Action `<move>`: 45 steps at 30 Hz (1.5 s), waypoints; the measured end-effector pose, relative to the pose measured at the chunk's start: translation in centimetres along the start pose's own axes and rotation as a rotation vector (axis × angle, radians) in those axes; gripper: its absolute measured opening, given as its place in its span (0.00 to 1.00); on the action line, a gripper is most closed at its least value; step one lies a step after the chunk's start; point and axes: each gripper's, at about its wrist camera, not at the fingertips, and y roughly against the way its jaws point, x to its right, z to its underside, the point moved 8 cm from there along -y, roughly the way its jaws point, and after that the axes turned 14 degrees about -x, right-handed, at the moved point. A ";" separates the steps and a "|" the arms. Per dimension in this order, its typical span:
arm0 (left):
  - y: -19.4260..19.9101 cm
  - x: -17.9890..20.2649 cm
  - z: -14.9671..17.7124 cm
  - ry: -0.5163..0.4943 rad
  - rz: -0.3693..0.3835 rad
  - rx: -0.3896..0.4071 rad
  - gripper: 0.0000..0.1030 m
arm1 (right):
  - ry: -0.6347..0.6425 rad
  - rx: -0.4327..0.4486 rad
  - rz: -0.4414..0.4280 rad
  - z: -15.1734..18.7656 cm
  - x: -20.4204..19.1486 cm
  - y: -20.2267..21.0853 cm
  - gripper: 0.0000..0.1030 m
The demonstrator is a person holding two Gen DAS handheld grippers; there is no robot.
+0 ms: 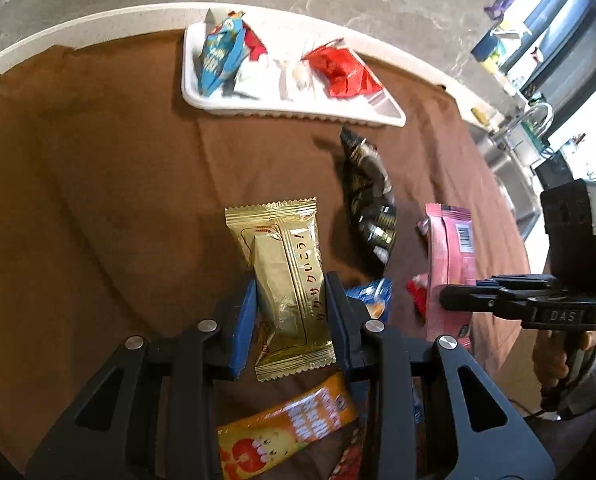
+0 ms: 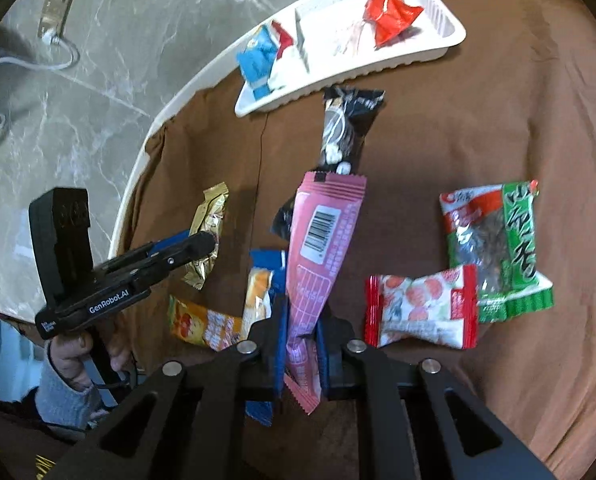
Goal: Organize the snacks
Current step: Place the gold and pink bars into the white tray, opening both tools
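My left gripper [image 1: 291, 292] is shut on a gold snack packet [image 1: 285, 276] and holds it above the brown cloth; it also shows in the right wrist view [image 2: 205, 240]. My right gripper [image 2: 302, 320] is shut on a long pink snack packet [image 2: 322, 248], seen from the side in the left wrist view [image 1: 450, 264]. A white divided tray [image 1: 298, 110] at the far edge holds a blue packet [image 1: 219, 60] and a red packet [image 1: 342, 70].
On the brown cloth lie a black packet [image 1: 372, 200], an orange packet [image 1: 285, 428], a blue packet [image 1: 372, 298], a red-and-white strawberry packet [image 2: 422, 306] and a green seaweed packet [image 2: 494, 248]. The white table rim [image 1: 97, 28] runs behind the tray.
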 end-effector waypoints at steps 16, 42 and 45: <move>0.9 0.7 -11.6 -0.019 0.068 0.071 0.30 | 0.008 0.087 0.008 -11.3 1.8 4.9 0.14; -4.8 -0.5 -25.9 -0.040 -0.028 0.121 0.52 | 0.092 0.145 0.212 -24.1 2.0 3.9 0.22; -3.7 -0.5 -24.8 -0.027 -0.013 0.135 0.52 | 0.099 0.177 0.212 -23.0 1.2 5.2 0.22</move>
